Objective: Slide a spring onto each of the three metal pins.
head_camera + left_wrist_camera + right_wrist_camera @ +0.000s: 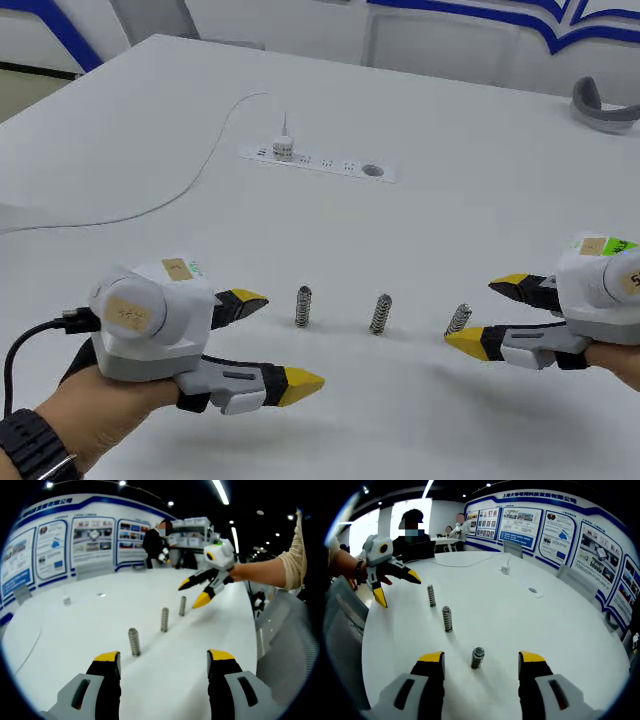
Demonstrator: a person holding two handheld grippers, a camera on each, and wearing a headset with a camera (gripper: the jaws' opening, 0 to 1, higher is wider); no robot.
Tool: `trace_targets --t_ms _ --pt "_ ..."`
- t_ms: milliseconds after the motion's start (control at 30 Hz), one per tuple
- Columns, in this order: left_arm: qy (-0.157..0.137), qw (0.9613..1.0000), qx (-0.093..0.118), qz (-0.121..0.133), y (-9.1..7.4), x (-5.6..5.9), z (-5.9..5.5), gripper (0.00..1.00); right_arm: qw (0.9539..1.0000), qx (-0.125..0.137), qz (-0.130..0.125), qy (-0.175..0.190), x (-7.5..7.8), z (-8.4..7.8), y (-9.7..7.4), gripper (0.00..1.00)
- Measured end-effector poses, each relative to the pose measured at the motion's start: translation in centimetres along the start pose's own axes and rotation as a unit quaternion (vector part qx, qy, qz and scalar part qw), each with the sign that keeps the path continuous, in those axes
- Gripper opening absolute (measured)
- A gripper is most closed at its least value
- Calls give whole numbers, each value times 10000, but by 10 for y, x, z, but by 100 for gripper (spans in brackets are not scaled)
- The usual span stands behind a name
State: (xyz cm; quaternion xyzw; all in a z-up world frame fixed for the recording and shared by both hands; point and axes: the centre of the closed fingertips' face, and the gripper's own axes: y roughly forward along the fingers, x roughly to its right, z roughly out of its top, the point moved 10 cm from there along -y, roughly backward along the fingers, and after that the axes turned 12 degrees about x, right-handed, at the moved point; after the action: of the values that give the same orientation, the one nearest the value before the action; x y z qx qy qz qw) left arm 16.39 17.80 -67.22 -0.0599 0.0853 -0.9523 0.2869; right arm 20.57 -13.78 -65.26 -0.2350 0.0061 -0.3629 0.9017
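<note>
Well, left gripper [283, 340] and right gripper [478, 312]: fingers [298, 384] wide apart, empty, the springs [381, 314] between them untouched.

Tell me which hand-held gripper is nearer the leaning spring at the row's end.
Right. The right hand-held gripper has its lower tip beside the leaning spring; the left hand-held gripper sits at the row's opposite end.

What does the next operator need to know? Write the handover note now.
Left gripper: open, empty, beside the left spring.
Right gripper: open, empty, by the right spring, which leans.
Middle spring stands upright between them.
Done: all three springs stand in a row, apparently on their pins, which are hidden.
Left: probably only checking the leaning one.
</note>
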Motion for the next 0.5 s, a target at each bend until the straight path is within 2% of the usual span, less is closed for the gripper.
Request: trace_targets --t_ms 500 --pt "-20 10000 33 35 -1 -3 1 72 9999 103 -35 -60 -11 3 -9 71"
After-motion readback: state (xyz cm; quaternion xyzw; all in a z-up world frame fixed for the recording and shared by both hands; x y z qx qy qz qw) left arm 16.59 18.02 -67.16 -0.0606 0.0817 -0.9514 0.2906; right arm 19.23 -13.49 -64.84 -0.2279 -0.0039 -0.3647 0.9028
